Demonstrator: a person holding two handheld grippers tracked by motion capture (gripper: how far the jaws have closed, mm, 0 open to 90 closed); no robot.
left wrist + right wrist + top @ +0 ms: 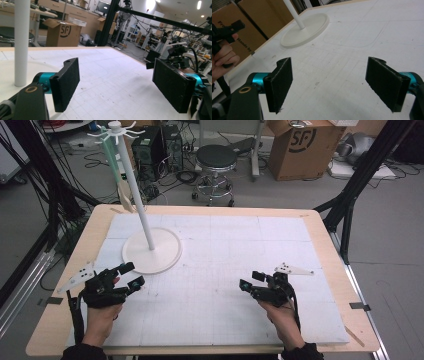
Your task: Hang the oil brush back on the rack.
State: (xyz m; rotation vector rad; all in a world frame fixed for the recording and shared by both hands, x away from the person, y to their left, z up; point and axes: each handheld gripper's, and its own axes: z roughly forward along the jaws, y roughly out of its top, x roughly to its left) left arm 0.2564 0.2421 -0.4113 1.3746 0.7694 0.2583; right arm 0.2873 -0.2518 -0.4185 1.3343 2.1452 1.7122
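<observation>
Beside stand base (152,251), left tool (129,275) spread; right tool (251,280) spread, empty.

Beyond the table (330,270) — a stool (216,157), a cardboard box (300,147).

Matt white plastic stand (151,251), rough black fingers (279,83)

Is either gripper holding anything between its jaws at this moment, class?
No: the left gripper and the right gripper both have their jaws spread wide, with only the bare white table mat showing in the gap.
</observation>
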